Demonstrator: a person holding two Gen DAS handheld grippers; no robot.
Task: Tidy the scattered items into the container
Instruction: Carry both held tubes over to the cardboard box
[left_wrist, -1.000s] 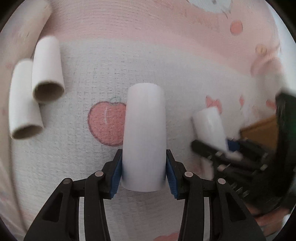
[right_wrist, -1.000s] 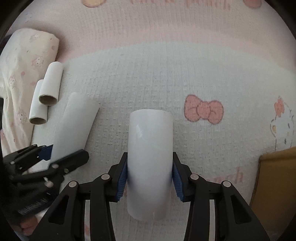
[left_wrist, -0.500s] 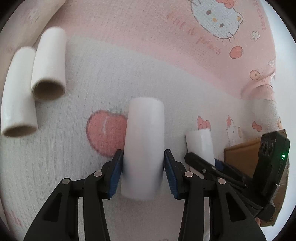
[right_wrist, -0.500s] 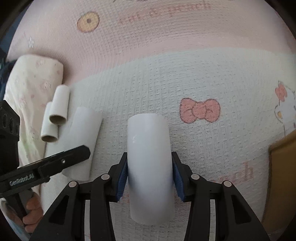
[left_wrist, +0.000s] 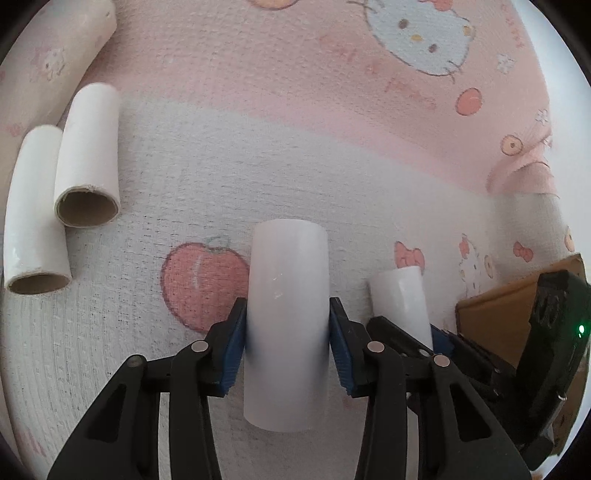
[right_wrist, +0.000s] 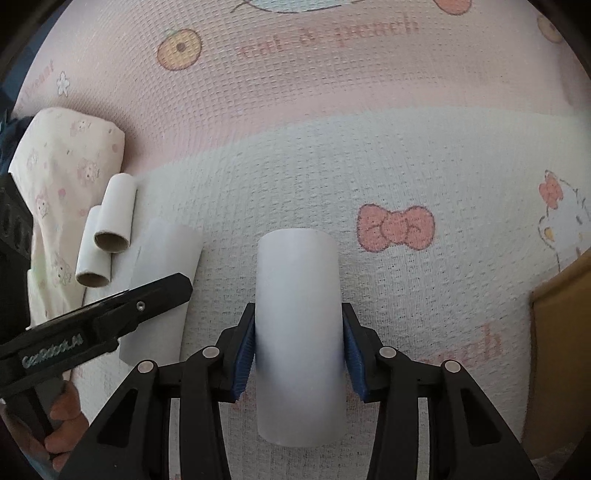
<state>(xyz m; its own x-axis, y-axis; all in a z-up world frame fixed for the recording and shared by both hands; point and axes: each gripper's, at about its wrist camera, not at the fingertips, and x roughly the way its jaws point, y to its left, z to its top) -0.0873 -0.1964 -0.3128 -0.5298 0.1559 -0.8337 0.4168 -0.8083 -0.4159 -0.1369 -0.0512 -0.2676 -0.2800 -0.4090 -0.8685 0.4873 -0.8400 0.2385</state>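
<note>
Both tongs carry white tubes above the bed: left tongs (left_wrist: 286, 345) clamp one tube (left_wrist: 288, 306), right tongs (right_wrist: 299, 354) another (right_wrist: 299, 332). Next, probably, carrying them rightward to drop into the cardboard box (right_wrist: 561, 332); two tubes (left_wrist: 88, 162) wait behind.

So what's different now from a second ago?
Both grippers have lifted: the blanket looks farther off, and more of its cat print shows. The left gripper still clamps its white tube; the right gripper still clamps its own tube. The two cardboard tubes stayed lying side by side.
</note>
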